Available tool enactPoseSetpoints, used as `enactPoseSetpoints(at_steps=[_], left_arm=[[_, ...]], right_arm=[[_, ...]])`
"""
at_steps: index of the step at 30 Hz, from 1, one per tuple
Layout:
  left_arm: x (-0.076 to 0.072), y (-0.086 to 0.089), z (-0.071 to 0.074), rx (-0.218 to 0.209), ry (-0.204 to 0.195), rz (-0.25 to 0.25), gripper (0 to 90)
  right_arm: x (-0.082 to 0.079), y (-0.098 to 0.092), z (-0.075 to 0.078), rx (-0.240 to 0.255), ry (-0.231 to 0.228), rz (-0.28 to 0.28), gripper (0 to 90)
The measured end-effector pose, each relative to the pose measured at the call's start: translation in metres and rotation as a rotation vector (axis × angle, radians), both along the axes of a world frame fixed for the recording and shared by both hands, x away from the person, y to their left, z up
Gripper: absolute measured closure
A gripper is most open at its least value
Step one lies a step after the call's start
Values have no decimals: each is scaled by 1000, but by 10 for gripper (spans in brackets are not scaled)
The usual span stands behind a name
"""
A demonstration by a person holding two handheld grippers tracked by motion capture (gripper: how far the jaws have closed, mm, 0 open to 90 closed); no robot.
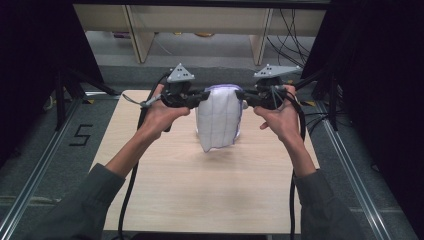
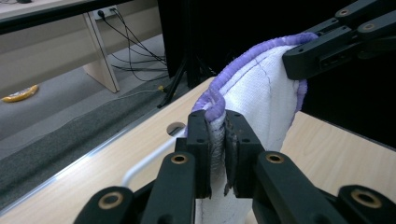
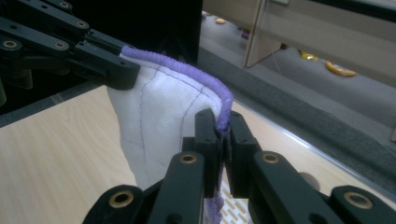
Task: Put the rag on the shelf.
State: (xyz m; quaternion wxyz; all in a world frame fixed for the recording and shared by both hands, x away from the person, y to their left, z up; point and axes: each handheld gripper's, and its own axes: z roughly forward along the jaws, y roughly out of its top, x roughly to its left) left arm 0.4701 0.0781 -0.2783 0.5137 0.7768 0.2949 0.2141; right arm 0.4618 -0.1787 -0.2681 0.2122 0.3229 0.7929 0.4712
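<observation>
White quilted cloth [image 1: 218, 120] with a purple-bound edge hangs at centre frame in the high view, held by its two top corners. Left gripper [image 1: 198, 97] pinches the upper-left corner, right gripper [image 1: 239, 95] the upper-right; both reach in level from the sides. Top edge runs left to right between them, long axis hanging downward, lower end above the pale wood worktop [image 1: 200, 195], perhaps just clear of it. Both hands equally near. Nothing else lies on the worktop.

Left gripper view: fingers [image 2: 200, 140] pressed onto the cloth [image 2: 257, 98] at lower centre; it rises to upper right, where the right gripper [image 2: 292, 60] clamps the far corner. Yellow object [image 2: 19, 93] on the floor, middle left, well apart.

Right gripper view: fingers [image 3: 205, 135] nipped on the purple edge [image 3: 187, 74] at centre; left gripper [image 3: 128, 72] at upper left grips the other corner. Table legs far off at upper right; nothing obstructs
</observation>
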Motion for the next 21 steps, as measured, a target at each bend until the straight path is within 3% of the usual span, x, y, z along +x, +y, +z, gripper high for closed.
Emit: enactPoseSetpoints(at_steps=[7,11,15,21], left_arm=[[21,-1,16,-30,-16,39,814],[33,0,19,-49,-16,60,814],[45,-1,20,-64,-36,93,815],[64,-2,25,-83,-58,120,813]], right_arm=[[21,0,19,13,-27,-21,856],[31,3,23,34,-15,-25,856],[41,6,28,19,-47,-26,855],[58,10,34,41,-40,-59,855]])
